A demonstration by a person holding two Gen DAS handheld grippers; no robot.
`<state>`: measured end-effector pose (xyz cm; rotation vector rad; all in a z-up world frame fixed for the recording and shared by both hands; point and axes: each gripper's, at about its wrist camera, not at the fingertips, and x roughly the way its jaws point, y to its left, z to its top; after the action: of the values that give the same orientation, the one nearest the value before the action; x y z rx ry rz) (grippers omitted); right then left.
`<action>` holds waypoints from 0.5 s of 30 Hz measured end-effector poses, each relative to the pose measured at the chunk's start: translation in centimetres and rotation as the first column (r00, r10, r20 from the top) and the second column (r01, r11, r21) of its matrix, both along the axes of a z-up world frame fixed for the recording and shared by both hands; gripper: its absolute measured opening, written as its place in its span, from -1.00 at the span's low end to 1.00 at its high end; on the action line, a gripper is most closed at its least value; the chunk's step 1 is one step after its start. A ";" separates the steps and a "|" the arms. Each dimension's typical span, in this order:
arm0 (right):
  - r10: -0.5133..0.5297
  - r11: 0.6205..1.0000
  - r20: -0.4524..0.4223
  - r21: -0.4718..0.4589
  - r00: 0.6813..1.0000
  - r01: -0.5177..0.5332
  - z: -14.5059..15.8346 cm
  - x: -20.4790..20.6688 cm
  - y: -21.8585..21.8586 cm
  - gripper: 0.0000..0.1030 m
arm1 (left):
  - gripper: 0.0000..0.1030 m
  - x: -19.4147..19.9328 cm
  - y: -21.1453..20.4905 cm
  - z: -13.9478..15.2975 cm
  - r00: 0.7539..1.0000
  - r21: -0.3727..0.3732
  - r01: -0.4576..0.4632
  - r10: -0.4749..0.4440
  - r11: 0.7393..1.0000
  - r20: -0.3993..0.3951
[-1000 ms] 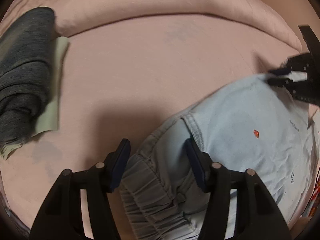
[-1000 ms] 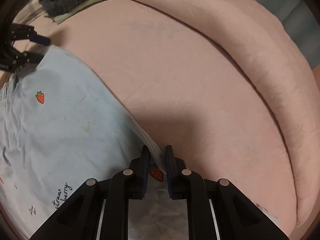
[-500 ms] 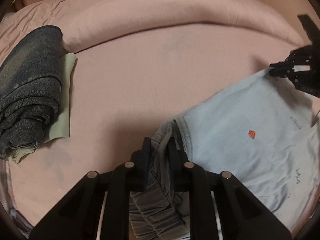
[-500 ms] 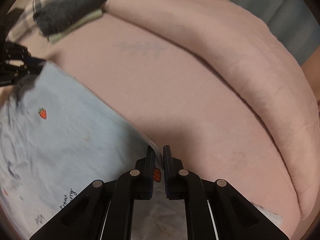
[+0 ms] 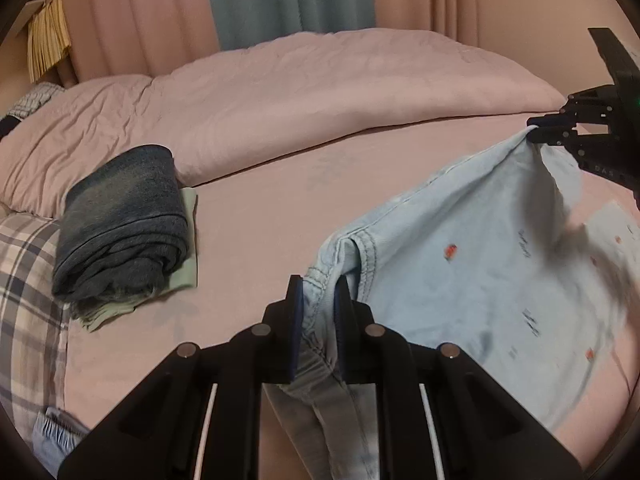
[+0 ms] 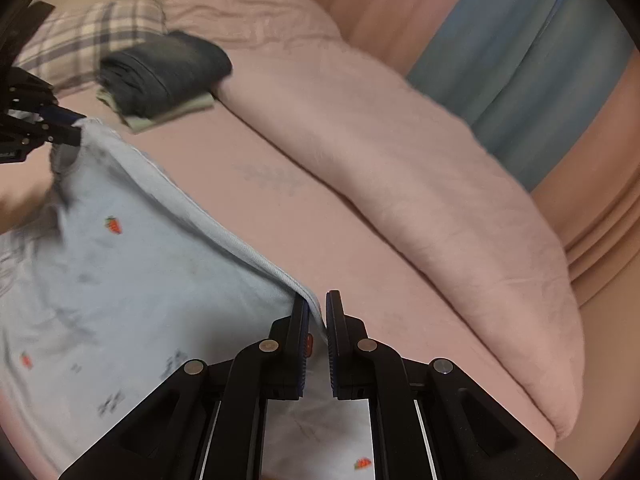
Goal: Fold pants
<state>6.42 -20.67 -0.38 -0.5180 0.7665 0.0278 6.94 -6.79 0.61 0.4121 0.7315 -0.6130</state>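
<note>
The left claw (image 5: pixel 318 292) is closed on the waistband of the pants (image 5: pixel 472 264), and the right claw (image 6: pixel 316 312) pinches their far edge. To do this lift well, I think both should rise together and keep the cloth tight between them, so it hangs flat. The pants hang above the pink bed (image 5: pixel 260 216), well apart from the folded jeans (image 5: pixel 124 220) near its pillow edge.

Left gripper (image 5: pixel 317 298): matte black angular plastic, silver round screws, blue finger pads, white strips behind. Right gripper (image 6: pixel 316 314): identical build.
</note>
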 end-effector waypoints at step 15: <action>0.152 0.977 -0.042 -0.143 0.987 -0.157 -6.0 -16.0 5.9 -0.85 | -0.75 -11.9 3.2 -6.2 0.997 0.131 0.015 -0.025 0.991 0.071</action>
<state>-9.61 -14.78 -6.40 -0.7174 0.7607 0.1248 -4.93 -3.61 -5.57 0.5605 0.7006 -0.5680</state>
